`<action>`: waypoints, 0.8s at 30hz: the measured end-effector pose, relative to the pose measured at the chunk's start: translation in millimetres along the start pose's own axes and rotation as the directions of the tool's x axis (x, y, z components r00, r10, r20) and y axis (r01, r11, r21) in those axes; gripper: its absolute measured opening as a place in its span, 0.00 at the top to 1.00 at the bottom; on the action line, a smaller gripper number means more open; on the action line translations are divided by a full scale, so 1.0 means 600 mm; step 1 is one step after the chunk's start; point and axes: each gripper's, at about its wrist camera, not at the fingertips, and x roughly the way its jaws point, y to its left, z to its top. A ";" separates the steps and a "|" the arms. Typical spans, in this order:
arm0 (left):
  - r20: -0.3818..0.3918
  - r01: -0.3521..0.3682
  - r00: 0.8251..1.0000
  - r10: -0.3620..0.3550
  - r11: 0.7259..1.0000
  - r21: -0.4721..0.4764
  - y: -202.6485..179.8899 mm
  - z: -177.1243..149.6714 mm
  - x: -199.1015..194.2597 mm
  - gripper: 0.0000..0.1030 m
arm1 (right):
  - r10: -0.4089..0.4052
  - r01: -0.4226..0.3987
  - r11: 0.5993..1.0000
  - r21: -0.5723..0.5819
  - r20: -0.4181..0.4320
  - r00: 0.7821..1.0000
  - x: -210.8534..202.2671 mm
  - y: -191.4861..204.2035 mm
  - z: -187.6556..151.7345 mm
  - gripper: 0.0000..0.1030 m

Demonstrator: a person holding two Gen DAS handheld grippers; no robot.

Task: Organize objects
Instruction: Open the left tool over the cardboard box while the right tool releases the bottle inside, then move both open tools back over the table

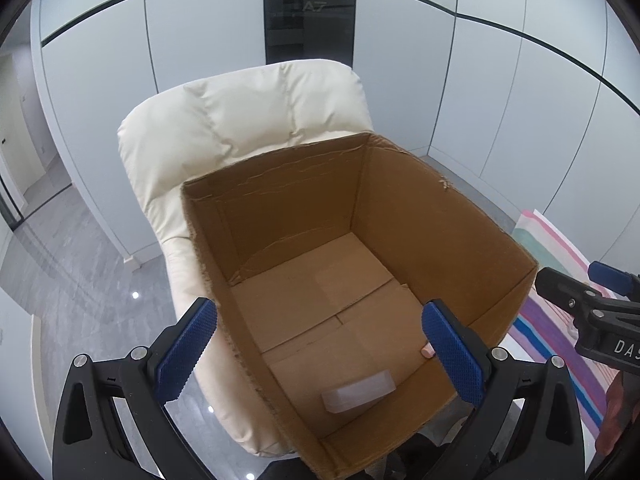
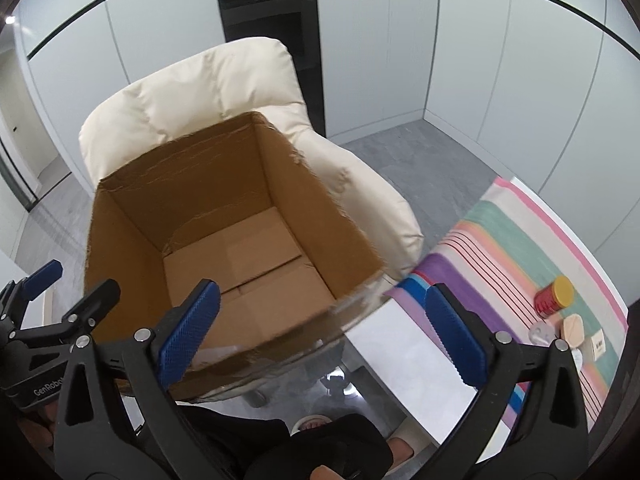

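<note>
Cardboard box (image 1: 420,216) on cream chair (image 1: 240,120), clear packet (image 1: 358,392) inside, left view only; red can (image 2: 554,296), right view only; both jaws spread, empty

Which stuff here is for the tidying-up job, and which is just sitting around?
For the job: cardboard box, clear packet and small pink thing inside it, red can, round tan item, both tongs.

Just around: cream chair, striped cloth.
</note>
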 end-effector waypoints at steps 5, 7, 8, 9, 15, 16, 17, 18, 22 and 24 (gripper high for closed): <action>-0.007 0.019 1.000 -0.019 1.000 0.000 -0.022 0.001 0.005 0.00 | -0.018 0.018 1.000 -0.005 -0.004 1.000 -0.003 -0.021 -0.009 0.00; -0.013 0.027 1.000 -0.026 1.000 0.010 -0.035 0.000 0.008 0.00 | -0.027 0.027 1.000 0.000 -0.003 1.000 -0.006 -0.030 -0.011 0.00; -0.015 0.031 0.999 -0.030 0.999 0.013 -0.039 0.000 0.009 0.00 | -0.027 0.027 1.000 0.005 -0.003 1.000 -0.007 -0.034 -0.012 0.00; -0.016 0.035 0.999 -0.035 0.999 0.020 -0.045 0.000 0.011 0.00 | -0.028 0.028 1.000 0.009 -0.003 1.000 -0.008 -0.039 -0.012 0.00; -0.009 0.058 0.998 -0.058 0.997 0.048 -0.080 -0.001 0.011 0.00 | -0.053 0.053 0.998 0.037 -0.002 0.999 -0.016 -0.070 -0.020 0.00; -0.013 0.064 0.998 -0.063 0.997 0.049 -0.087 -0.001 0.011 0.00 | -0.062 0.062 0.997 0.041 0.000 0.998 -0.018 -0.076 -0.021 0.00; -0.017 0.072 0.997 -0.072 0.996 0.050 -0.093 -0.002 0.011 0.00 | -0.067 0.067 0.997 0.043 0.001 0.998 -0.020 -0.081 -0.022 0.00; -0.020 0.080 0.997 -0.079 0.995 0.053 -0.099 -0.003 0.011 0.00 | -0.072 0.072 0.996 0.046 0.001 0.997 -0.021 -0.087 -0.023 0.00; -0.003 0.084 0.996 -0.084 0.992 0.090 -0.128 -0.007 0.008 0.00 | -0.089 0.088 0.993 0.072 0.010 0.996 -0.029 -0.113 -0.027 0.00; -0.003 0.093 0.996 -0.093 0.992 0.089 -0.137 -0.007 0.007 0.00 | -0.103 0.101 0.991 0.084 0.015 0.995 -0.033 -0.125 -0.029 0.00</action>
